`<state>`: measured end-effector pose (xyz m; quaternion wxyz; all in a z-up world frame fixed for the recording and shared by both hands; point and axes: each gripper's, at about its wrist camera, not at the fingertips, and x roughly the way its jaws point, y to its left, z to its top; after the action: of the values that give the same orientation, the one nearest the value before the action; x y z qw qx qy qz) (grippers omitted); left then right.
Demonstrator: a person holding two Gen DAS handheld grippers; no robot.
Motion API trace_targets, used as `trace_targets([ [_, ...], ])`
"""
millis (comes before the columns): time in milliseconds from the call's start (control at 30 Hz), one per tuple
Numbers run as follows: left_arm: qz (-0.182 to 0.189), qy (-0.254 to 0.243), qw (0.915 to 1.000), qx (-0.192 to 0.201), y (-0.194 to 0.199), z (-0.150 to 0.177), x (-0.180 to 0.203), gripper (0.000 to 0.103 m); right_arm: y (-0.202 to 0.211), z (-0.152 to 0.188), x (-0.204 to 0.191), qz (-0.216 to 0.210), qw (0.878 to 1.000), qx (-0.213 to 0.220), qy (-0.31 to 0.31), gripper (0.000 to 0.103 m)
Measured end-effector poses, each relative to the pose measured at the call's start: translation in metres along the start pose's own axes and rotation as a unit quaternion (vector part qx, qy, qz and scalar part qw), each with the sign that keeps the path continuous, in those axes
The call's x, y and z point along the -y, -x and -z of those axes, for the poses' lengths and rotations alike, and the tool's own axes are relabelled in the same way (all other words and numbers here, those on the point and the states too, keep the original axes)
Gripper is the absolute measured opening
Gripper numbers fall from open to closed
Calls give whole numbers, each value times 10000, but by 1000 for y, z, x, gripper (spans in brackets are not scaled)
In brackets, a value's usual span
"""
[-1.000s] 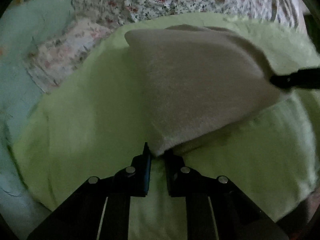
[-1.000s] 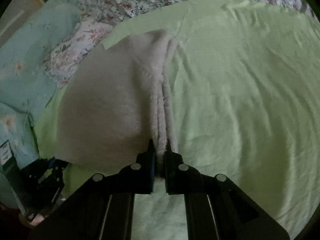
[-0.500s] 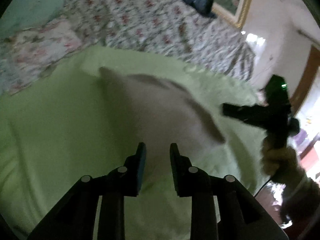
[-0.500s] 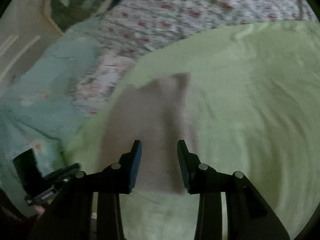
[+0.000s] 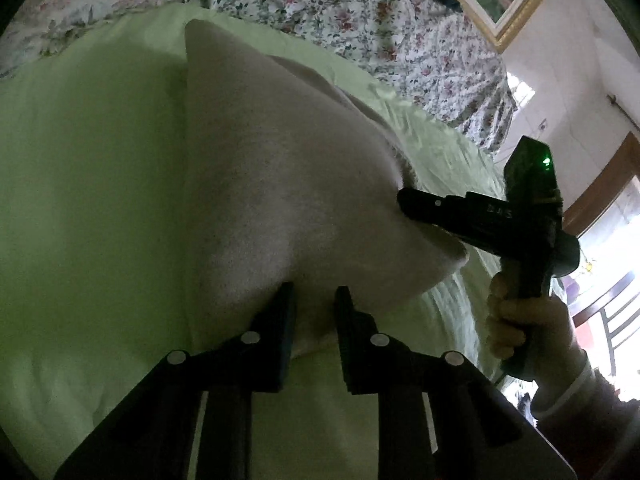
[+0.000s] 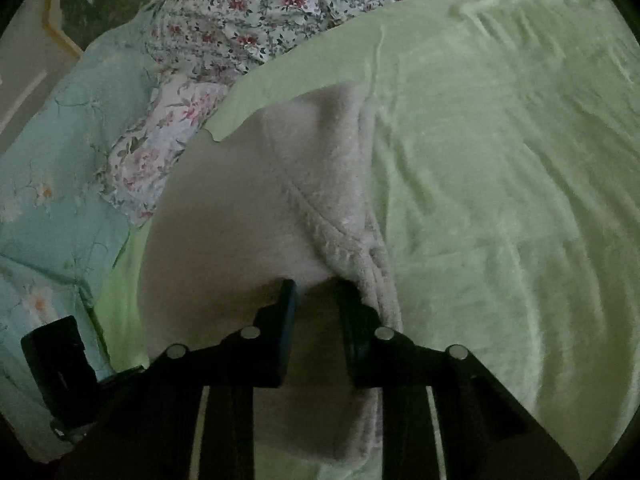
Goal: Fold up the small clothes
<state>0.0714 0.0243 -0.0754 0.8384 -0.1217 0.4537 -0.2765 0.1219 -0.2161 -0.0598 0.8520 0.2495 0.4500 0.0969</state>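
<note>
Fleece, pale grey, in the form of a small folded garment [image 5: 280,160]. Lies flat on a green blanket [image 5: 80,160] spread over a bed. Has a teal flowered cover [image 6: 48,200] off to the far left and a floral quilt [image 5: 360,8] beyond.

On the left side: left gripper [image 5: 315,306] pointing steeply down over the garment's near edge. A second ago pinched a raised corner of the fleece. Half a second ago stood clear with wider jaws. Now narrowing again, jaws just closing, a slim gap left between the fingers. Fleece visible in and behind that gap, but no sign of the pads pressing it, so reads as not yet gripping.

On the right side: right gripper [image 6: 318,290] down at the stacked, layered edge of the same garment. Earlier clamped tight on that edge, then let go and spread. Now closing once more, fingers a little apart. A ridge of fleece bulges up between them and laps over the right-hand finger. Cannot tell whether actually nipped or only straddled. In the left wrist view, shows up at the garment's right edge, with a person's hand [image 5: 520,320] around the handle.

Meaning for the task: previous fold looks laid down and released, garment now a thicker, narrower stack. Both tools re-seating on its near edge, most likely for a further fold or a lift away. Thick layers could slip from a shallow pinch.
</note>
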Motion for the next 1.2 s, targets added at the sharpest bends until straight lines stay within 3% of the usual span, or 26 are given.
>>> trace_targets([
  [233,-217,-125,9997,1,7,12,10,20,29,21,-17,208,9989,111,404,26],
  [400,-567,-343,9978,-64,2,9,24,21,33,52,-14,680,9933,4,936,25],
  [567,-817,-481,9954,-145,5,11,30,25,33,49,-15,759,9930,16,904,25],
  [833,-927,-472,9943,-226,14,19,28,27,42,52,-10,688,9951,20,710,25],
  [900,-948,-408,9942,-302,17,22,26,30,47,54,-8,816,9944,4,664,28],
  [933,-983,-383,9938,-355,18,22,25,32,48,56,-7,926,9937,-20,639,39],
  [967,-1028,-378,9932,-383,20,23,24,35,49,57,-3,1038,9930,-80,550,43],
  [1067,-1330,-515,9895,-249,36,28,28,50,68,62,6,833,9962,8,245,44],
  [1200,-1565,-636,9856,-80,59,31,33,65,98,67,0,885,9952,218,363,44],
])
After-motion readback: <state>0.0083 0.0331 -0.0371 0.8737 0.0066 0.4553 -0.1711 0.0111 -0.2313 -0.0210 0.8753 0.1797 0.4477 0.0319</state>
